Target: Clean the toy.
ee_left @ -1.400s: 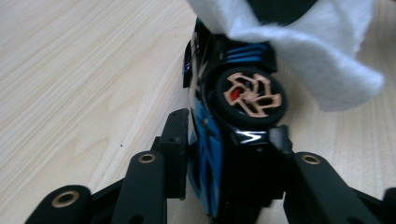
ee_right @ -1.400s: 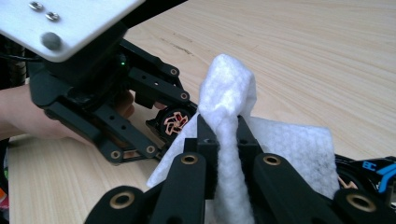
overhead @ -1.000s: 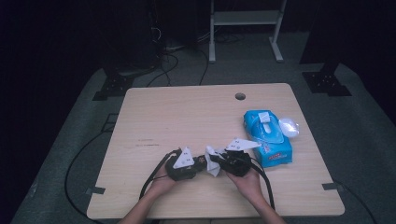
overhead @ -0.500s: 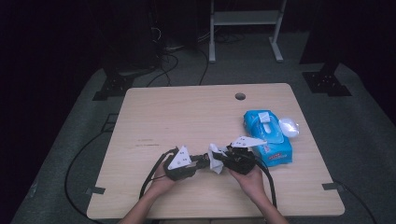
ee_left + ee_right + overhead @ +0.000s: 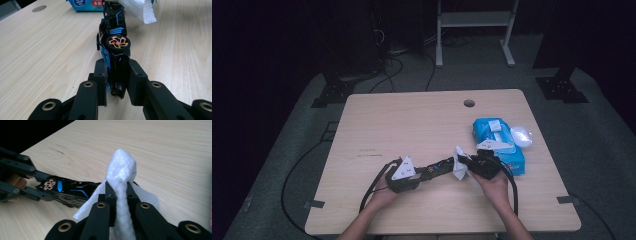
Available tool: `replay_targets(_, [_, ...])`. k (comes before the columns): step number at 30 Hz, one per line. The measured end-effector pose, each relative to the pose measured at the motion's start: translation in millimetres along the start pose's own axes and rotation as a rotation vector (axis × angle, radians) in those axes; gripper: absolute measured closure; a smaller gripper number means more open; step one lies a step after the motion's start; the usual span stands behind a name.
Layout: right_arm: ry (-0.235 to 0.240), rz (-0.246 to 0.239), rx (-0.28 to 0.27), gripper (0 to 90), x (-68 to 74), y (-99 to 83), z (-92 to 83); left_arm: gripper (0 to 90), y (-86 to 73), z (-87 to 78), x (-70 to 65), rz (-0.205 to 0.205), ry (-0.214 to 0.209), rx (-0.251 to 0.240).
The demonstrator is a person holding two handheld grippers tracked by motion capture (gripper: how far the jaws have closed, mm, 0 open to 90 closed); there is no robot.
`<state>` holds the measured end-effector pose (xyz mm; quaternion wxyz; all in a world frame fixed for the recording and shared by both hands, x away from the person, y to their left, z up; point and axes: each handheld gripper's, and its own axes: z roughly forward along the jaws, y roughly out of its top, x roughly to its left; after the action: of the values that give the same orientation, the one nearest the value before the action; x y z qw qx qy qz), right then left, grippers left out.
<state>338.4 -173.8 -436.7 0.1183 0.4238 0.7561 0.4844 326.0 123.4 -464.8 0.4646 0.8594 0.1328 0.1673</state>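
Note:
My left gripper (image 5: pixel 424 174) is shut on the tail of a black and blue toy car (image 5: pixel 439 167), which lies low over the wooden table (image 5: pixel 412 120). In the left gripper view the car (image 5: pixel 116 45) sits pinched between the jaws of my left gripper (image 5: pixel 117 75), a copper-coloured wheel facing up. My right gripper (image 5: pixel 464 164) is shut on a bunched white wipe (image 5: pixel 458 162) that meets the car's far end. In the right gripper view the wipe (image 5: pixel 122 170) rises between the jaws of my right gripper (image 5: pixel 119 192), with the car (image 5: pixel 72 188) just behind it.
A blue pack of wipes (image 5: pixel 499 142) lies at the right of the table, just beyond my right hand, with a small white object (image 5: pixel 521 135) beside it. A round hole (image 5: pixel 469 103) is near the far edge. Cables trail off the front edge.
My right gripper has slid the wipe rightward along the car toward its far end. The left gripper and the car have hardly moved.

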Motion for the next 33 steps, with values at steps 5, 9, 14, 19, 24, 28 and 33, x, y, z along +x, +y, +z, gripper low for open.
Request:
replay_targets(5, [0.003, -0.010, -0.009, 85.2, 6.3, -0.3, 3.7, 72.2, -4.2, -4.2, 5.6, -0.012, 0.007, 0.013])
replay_targets(9, [0.022, -0.016, -0.018, 85.2, 14.3, -0.1, 11.1, 71.5, -9.7, -10.7, 16.4, -0.050, 0.005, 0.029])
replay_targets(14, [0.035, -0.009, -0.025, 85.2, 19.0, -1.1, 14.8, 61.9, -5.4, -23.7, 22.4, -0.087, -0.031, -0.005])
replay_targets(19, [0.053, -0.015, -0.023, 85.2, 19.9, -3.9, 12.0, 54.7, 0.2, -32.2, 25.1, -0.146, -0.044, -0.080])
replay_targets(24, [0.065, -0.037, -0.007, 85.2, 22.4, -5.9, 8.3, 51.3, -2.0, -25.3, 32.3, -0.271, -0.060, -0.106])
replay_targets(28, [0.078, -0.058, 0.018, 85.1, 25.1, -8.6, 3.9, 49.3, -1.7, -18.4, 29.0, -0.277, -0.094, -0.084])
replay_targets(33, [0.086, -0.085, 0.045, 85.1, 28.7, -12.1, 0.6, 46.7, -0.8, -15.4, 24.6, -0.261, -0.108, -0.060])
